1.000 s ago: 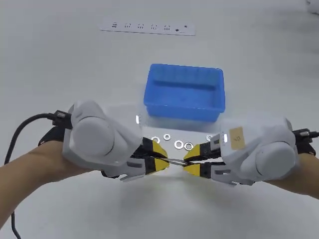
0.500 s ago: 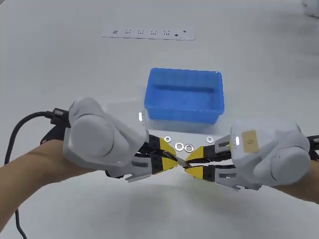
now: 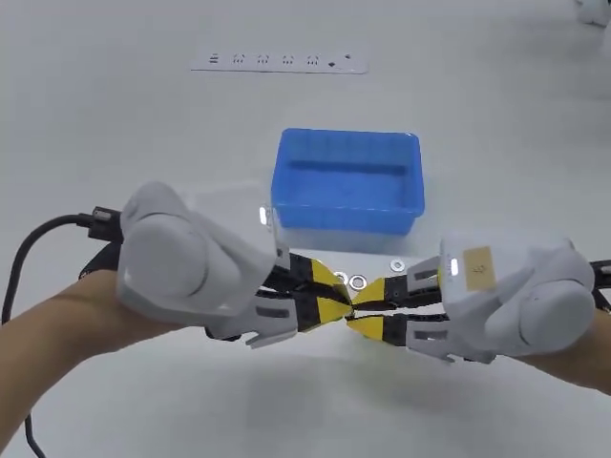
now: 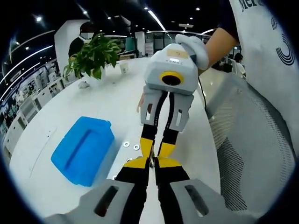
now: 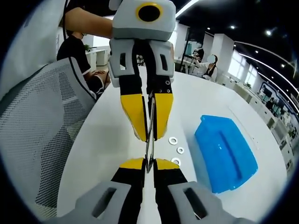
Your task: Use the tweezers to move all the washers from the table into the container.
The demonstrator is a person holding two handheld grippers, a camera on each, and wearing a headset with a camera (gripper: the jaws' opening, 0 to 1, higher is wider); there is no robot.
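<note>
**Head view.** White desk (image 3: 124, 124). Blue container (image 3: 348, 181) sits centre frame, upright, open top; no washer seen inside. Washers (image 3: 358, 282) lie on the desk just below the container's near wall, with one apart to the right. Left gripper (image 3: 334, 294) enters from lower left, right gripper (image 3: 363, 305) from lower right. Their tips meet nose to nose just below the washers. What passes between them is too small to tell here.

**Left gripper view.** Own jaws rise from bottom centre, drawn close, with a narrow dark gap. Right gripper (image 4: 154, 154) faces them from upper centre, tip to tip. Container (image 4: 84, 149) at lower left. Washers (image 4: 136, 147) are on the desk between container and jaws.

**Right gripper view.** Tweezers (image 5: 149, 151) are plain here: a thin metal strip running from the own jaws at bottom centre up between the jaws of the left gripper (image 5: 150, 137). Both sets of jaws are pressed onto the tweezers, one at each end. Container (image 5: 226, 151) at centre right. Washers (image 5: 173, 140) lie just right of the tweezers.

**Assessment.**
- Step in hand: tool handover / re-grip, approx. at the start of the task. No washer lifted.
- Next move calls for one gripper to let go. The other should keep the tweezers so its jaws can squeeze the two arms, tips pointed at the nearest washer.
- Risk: flat washers on a smooth desk, so the tips are likely to slip.
</note>
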